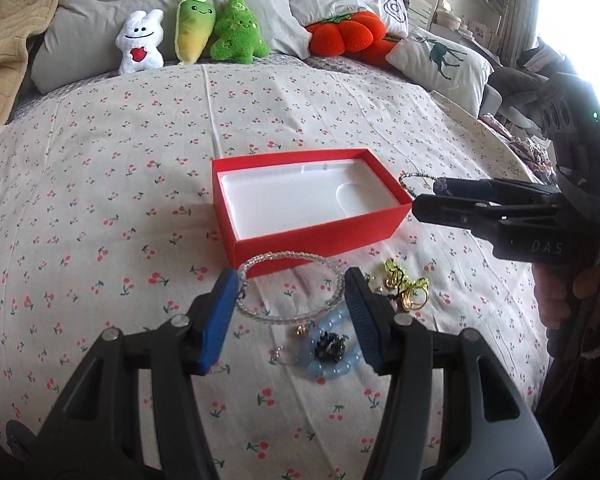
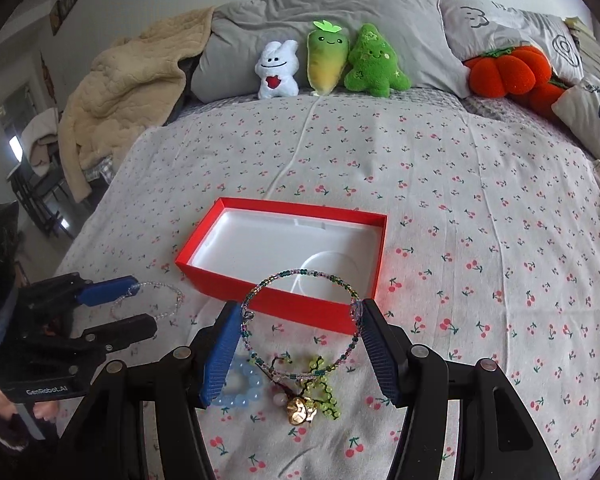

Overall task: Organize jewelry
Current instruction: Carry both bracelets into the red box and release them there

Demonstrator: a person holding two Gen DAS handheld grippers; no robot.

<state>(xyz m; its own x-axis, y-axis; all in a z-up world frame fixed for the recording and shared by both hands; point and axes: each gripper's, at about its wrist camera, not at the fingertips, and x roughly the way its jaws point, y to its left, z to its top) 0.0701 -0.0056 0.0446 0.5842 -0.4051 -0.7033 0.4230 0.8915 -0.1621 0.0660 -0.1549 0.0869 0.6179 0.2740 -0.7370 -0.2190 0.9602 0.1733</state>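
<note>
An open red box (image 1: 312, 236) with a white liner lies on the cherry-print bed. My left gripper (image 1: 291, 280) is shut on a clear beaded bracelet (image 1: 292, 256), which spans from pad to pad above the sheet, just short of the box's near wall. My right gripper (image 2: 300, 308) is shut on a green and purple beaded bracelet (image 2: 300, 273), lifted before the box (image 2: 212, 284). Each view shows the other gripper too: the right gripper (image 1: 426, 194) beside the box's right end, the left gripper (image 2: 144, 304) at the left. Below them lie a blue bead bracelet (image 1: 332, 368) and green-gold pieces (image 1: 404, 288).
Plush toys (image 2: 328, 60), grey pillows (image 2: 324, 4) and an orange pumpkin cushion (image 2: 504, 70) line the head of the bed. A beige blanket (image 2: 120, 88) hangs over the far left corner. The bed's left edge (image 2: 100, 216) drops to the floor. A hand (image 1: 560, 292) grips the right tool.
</note>
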